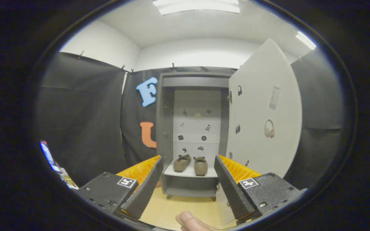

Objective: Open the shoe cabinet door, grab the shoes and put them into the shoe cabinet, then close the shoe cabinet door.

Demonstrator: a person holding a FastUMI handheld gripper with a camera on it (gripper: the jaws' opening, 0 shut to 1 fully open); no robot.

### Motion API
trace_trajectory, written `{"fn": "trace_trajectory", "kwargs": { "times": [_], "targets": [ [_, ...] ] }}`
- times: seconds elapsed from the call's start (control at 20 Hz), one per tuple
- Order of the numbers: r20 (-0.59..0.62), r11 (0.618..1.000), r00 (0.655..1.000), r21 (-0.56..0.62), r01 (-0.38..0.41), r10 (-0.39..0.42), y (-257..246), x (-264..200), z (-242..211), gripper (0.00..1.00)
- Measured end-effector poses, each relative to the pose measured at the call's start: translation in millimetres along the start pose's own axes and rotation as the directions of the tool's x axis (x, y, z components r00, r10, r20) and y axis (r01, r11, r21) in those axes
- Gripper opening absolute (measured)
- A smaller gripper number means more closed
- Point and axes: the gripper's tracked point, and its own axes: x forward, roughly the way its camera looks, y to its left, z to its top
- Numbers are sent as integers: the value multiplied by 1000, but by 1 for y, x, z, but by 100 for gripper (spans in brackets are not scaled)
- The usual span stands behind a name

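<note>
Shoes [191, 164] are seen already inside the shoe cabinet [168, 128], set side by side on the lowest shelf [189, 173], toes pointed toward the back panel. Placement near the front lip of the shelf is noted; it is judged that they were put there so the door could swing past without catching them, though clearance cannot be confirmed from this angle.

Door [263, 112] is held wide open, hinged at the cabinet's right side and swung out toward the viewer. Small stickers are scattered over its inner face and over the cabinet's back panel; what they depict is too small to tell for most. With the shoes stowed and the door still open, closing is judged to be the remaining step.

Gripper [188, 175] is spread wide, its two fingers well apart, with nothing held and nothing touched. The cabinet opening and the shoes are framed between the fingers, well beyond their tips. This stand-off position is read as a retreat distance that leaves room for the door to be reached.

A fingertip of the person's hand [189, 221] is seen below the fingers, over the pale wooden floor [172, 211]. The cabinet stands on short feet against the black cloth wall [82, 122].
</note>
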Motion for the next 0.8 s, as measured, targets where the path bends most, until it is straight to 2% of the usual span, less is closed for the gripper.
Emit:
{"fn": "trace_trajectory", "kwargs": {
  "times": [0.1, 0.4, 0.7, 0.8],
  "targets": [
    [-14, 1000, 1000, -11, -16, 16, -12, -34, -3, 100],
    [50, 993, 992, -25, 113, -112, -107, -107, 16, 100],
    [52, 976, 977, -58, 208, -205, -200, -152, 25, 100],
    [86, 979, 977, -34, 200, -196, -227, -157, 37, 100]
  ]
}}
